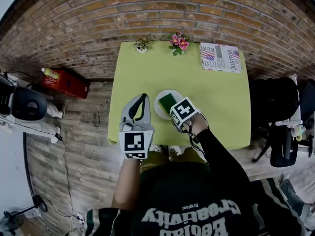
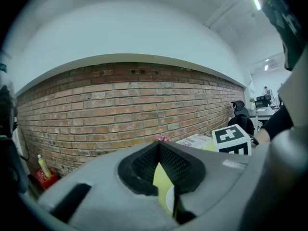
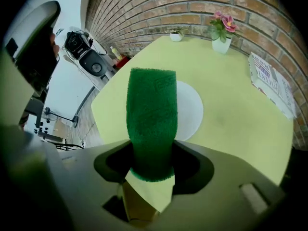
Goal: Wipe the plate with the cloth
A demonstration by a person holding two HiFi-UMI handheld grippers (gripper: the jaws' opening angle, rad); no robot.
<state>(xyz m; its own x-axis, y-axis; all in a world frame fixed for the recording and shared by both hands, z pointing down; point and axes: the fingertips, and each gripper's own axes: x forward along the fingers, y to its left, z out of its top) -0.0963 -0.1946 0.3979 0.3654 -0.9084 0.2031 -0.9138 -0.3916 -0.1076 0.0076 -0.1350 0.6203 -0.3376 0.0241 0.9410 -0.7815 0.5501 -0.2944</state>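
A white plate (image 1: 159,108) lies on the yellow-green table (image 1: 216,102), near its front edge. My right gripper (image 1: 174,113) points steeply down over the plate's near right side and is shut on a green cloth (image 3: 151,114). The cloth hangs out of the jaws over the plate (image 3: 191,110); whether it touches the plate I cannot tell. In the head view the cloth (image 1: 167,101) shows as a green patch on the plate. My left gripper (image 1: 144,98) lies nearly level just left of the plate, its tips together with nothing between them (image 2: 158,146).
A folded newspaper (image 1: 220,57) lies at the table's far right corner. Two small flower pots (image 1: 179,42) (image 1: 141,45) stand along the far edge by the brick wall. A black chair (image 1: 275,102) is right of the table, and a red box (image 1: 65,82) sits on the floor at left.
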